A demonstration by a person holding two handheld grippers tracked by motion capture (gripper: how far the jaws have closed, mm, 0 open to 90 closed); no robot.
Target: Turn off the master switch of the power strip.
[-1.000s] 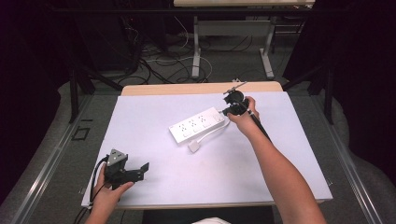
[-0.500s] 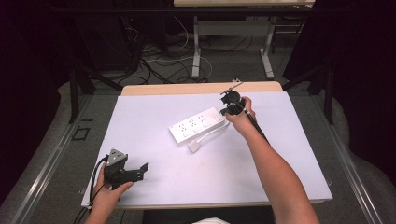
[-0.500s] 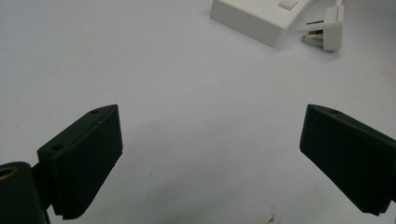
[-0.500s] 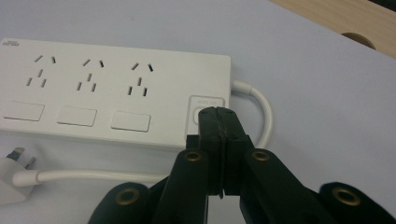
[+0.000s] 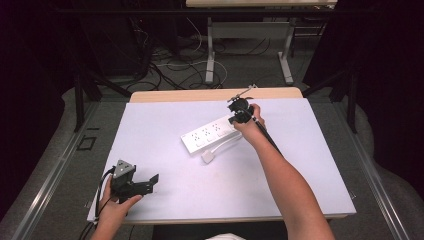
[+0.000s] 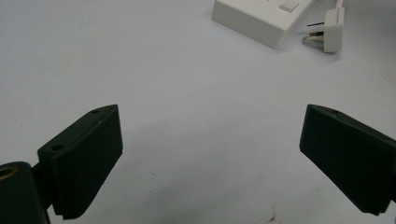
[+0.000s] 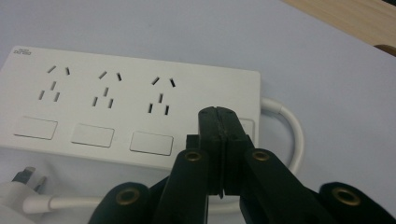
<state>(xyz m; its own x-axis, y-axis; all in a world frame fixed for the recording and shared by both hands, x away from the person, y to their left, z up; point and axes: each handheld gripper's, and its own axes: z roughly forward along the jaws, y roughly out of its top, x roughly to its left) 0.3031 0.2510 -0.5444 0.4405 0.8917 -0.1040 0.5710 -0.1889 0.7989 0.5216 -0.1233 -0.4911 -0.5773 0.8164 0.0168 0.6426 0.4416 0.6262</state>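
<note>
White sheeting covers the counter (image 5: 165, 125), with a strip of bare wood along its far edge and dark floor around it. Nearest the person, at the front left corner, the left gripper (image 5: 151, 183) rests low over the counter in the person's left hand (image 5: 114, 210), a grey three-cornered plate on its top. Its jaws stand wide apart with nothing between them; in the left gripper view they frame a bare stretch of white surface, with the power strip (image 6: 266, 16) and its plug (image 6: 329, 30) well beyond them.

Farther in, past the middle of the counter and a little right of centre, the white power strip (image 5: 209, 135) lies flat and at a slant. It has three outlets in a row, each with a rectangular switch beside it. Its white cable (image 7: 292, 135) loops out from one end and runs back along the near side to the plug (image 5: 208, 156), which lies on the counter just beside the strip, prongs bare.

At the strip's far right end sits the right gripper (image 5: 236, 119), held by the person's outstretched right arm. Its jaws are clenched tight together, gripping nothing, and in the right gripper view their tips (image 7: 219, 114) lie over the end of the strip next to the third outlet and switch; whether they touch it I cannot tell.

Beyond the counter, tangled cables and the legs of another table stand on the floor.
</note>
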